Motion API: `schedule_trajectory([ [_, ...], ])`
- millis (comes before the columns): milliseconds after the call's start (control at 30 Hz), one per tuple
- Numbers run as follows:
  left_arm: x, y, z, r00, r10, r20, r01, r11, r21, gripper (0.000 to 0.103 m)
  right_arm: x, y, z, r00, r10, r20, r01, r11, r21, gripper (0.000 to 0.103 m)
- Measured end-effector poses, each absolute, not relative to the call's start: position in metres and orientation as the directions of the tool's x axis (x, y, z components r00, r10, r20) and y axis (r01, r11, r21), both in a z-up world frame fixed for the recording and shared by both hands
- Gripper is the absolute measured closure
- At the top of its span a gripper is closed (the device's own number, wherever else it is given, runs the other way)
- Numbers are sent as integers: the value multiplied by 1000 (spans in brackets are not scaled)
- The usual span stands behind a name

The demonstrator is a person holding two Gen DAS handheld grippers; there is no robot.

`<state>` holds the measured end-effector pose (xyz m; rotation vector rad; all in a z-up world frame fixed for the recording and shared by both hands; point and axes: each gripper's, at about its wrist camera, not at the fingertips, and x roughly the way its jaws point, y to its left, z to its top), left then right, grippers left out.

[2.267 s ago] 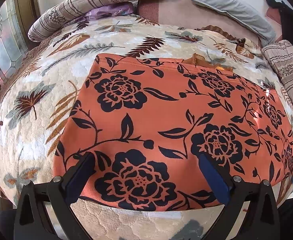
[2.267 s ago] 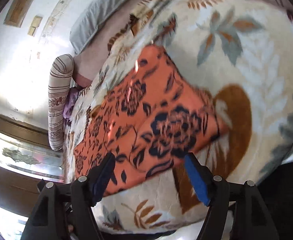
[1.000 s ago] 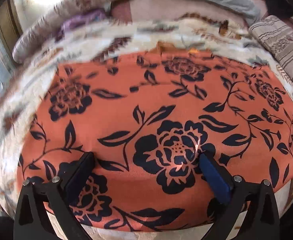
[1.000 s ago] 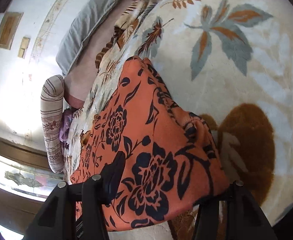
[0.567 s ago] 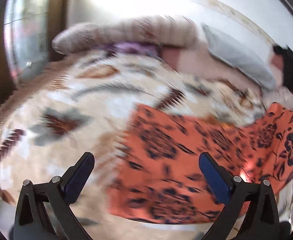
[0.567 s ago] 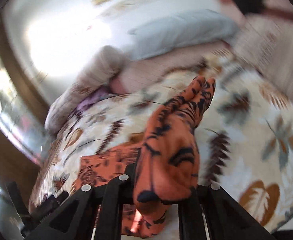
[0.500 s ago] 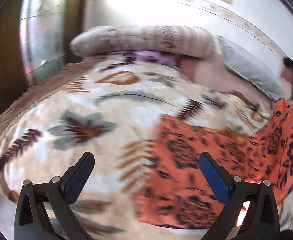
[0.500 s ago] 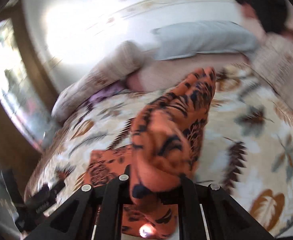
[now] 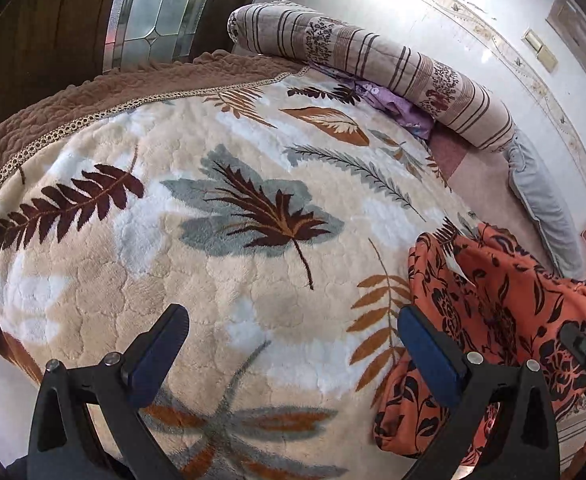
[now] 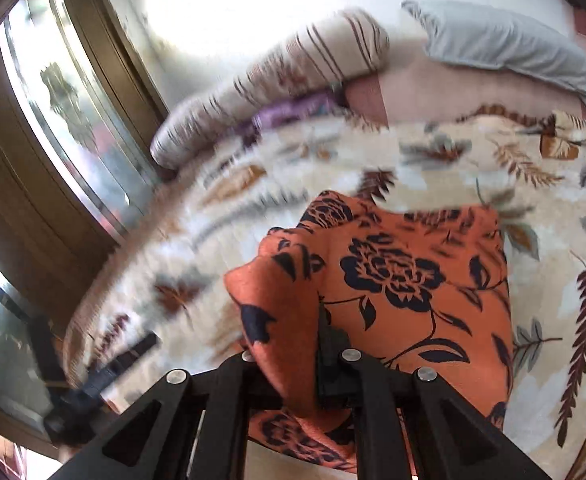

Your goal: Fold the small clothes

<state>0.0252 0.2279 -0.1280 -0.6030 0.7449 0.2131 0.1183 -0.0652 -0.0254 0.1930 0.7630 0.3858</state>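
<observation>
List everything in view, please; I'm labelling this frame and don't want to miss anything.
Garment: one, orange with black flowers, on the blanket, one edge lifted.
Blanket: one, cream with leaf print, covering the bed.
Bolster: one, beige with brown stripes, at the blanket's far edge.
Purple cloth: one, tucked against the bolster.
Pillow: one, grey, by the wall.
Left gripper: open, empty, above the blanket.
Right gripper: shut on the garment.
</observation>
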Motion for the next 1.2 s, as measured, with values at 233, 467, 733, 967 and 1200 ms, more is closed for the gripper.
schedule_trajectory([
  [233,30,223,-126,739,-69,-670,-352,809,-471,0,118,-12,-124,473,420,-774,-330,899,286,91],
  [467,36,215,-117,771,-210,-601,-240,779,-579,0,111,-19,-116,479,480,-735,-367,870,329,90],
  [733,81,167,-85,679,-470,-564,-22,754,-656,0,95,-43,-121,496,571,-654,-363,821,441,73],
  [967,143,142,-105,547,-535,-644,-43,750,-660,0,81,-87,-116,541,611,-578,-323,786,527,29],
  [1200,162,124,-111,491,-531,-690,-41,777,-628,0,89,-111,-123,527,674,-518,-301,718,628,29],
])
